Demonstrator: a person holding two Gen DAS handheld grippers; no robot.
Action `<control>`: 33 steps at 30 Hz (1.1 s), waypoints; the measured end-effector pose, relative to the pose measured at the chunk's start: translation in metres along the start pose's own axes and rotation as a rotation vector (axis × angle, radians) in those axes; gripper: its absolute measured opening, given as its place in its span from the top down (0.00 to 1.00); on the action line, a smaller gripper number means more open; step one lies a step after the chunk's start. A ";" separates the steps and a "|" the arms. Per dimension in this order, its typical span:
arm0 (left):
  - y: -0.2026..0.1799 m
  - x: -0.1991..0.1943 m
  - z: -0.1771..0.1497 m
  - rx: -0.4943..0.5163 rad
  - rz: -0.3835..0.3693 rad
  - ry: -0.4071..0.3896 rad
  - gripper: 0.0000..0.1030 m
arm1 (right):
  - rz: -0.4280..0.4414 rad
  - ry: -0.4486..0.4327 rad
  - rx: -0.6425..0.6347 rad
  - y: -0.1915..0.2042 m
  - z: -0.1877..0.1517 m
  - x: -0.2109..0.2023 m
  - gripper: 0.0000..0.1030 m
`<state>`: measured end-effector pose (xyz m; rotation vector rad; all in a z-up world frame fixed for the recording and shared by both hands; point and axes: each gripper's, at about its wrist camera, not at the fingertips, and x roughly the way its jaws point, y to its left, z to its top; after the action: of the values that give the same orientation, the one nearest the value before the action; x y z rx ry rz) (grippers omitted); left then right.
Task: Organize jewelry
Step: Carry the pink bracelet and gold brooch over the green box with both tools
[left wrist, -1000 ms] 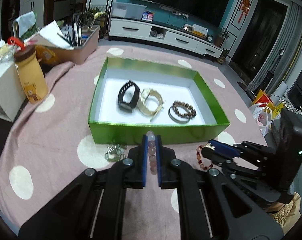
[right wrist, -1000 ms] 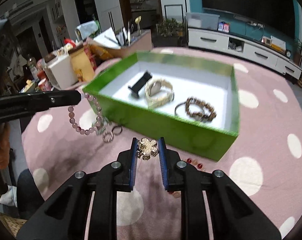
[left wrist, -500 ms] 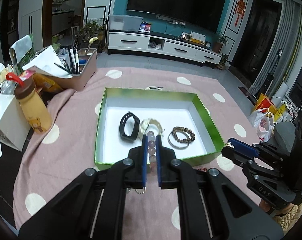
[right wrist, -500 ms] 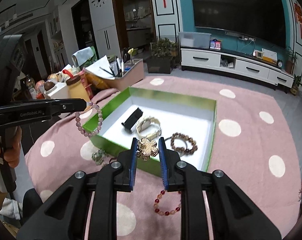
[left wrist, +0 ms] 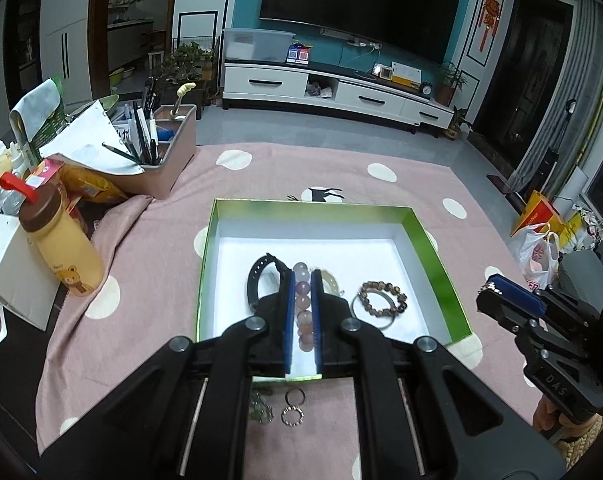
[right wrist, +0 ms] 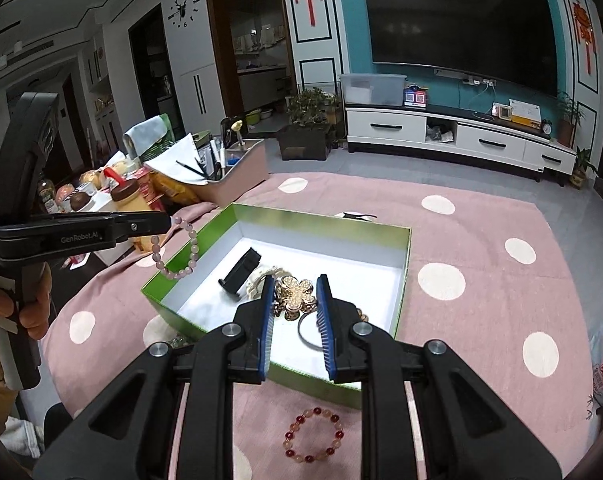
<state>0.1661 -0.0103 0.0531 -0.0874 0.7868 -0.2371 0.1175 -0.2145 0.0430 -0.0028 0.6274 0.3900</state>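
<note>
My left gripper (left wrist: 302, 276) is shut on a pink bead bracelet (left wrist: 303, 307), which hangs from it in the right wrist view (right wrist: 180, 249), held above the green box (left wrist: 441, 276). My right gripper (right wrist: 294, 285) is shut on a gold flower brooch (right wrist: 295, 296), also above the box (right wrist: 321, 220). Inside the box lie a black band (left wrist: 257, 280), a gold watch (left wrist: 330, 279) partly hidden by my fingers, and a brown bead bracelet (left wrist: 382, 298). A red and peach bead bracelet (right wrist: 313, 434) lies on the pink cloth in front of the box.
Small rings (left wrist: 292, 406) and a silver piece (left wrist: 261, 410) lie on the dotted cloth near the box's front. A yellow bottle (left wrist: 63, 250), a white box (left wrist: 9, 276) and a pen holder (left wrist: 161, 156) stand at the left. A plastic bag (left wrist: 537, 252) sits right.
Both grippers have risen and moved forward from the cloth in front of the box to above it, each keeping hold of its piece. The box now looks smaller and lower.
</note>
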 end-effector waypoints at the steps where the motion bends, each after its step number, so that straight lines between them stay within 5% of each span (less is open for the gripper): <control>1: 0.001 0.004 0.002 -0.001 0.004 0.002 0.93 | -0.002 0.000 0.002 -0.001 0.001 0.002 0.80; 33: -0.001 0.103 0.045 0.017 0.049 0.092 0.93 | -0.052 0.099 0.075 -0.045 0.009 0.079 0.80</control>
<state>0.2680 -0.0368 0.0142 -0.0412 0.8777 -0.2024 0.1973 -0.2272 -0.0004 0.0337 0.7376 0.3167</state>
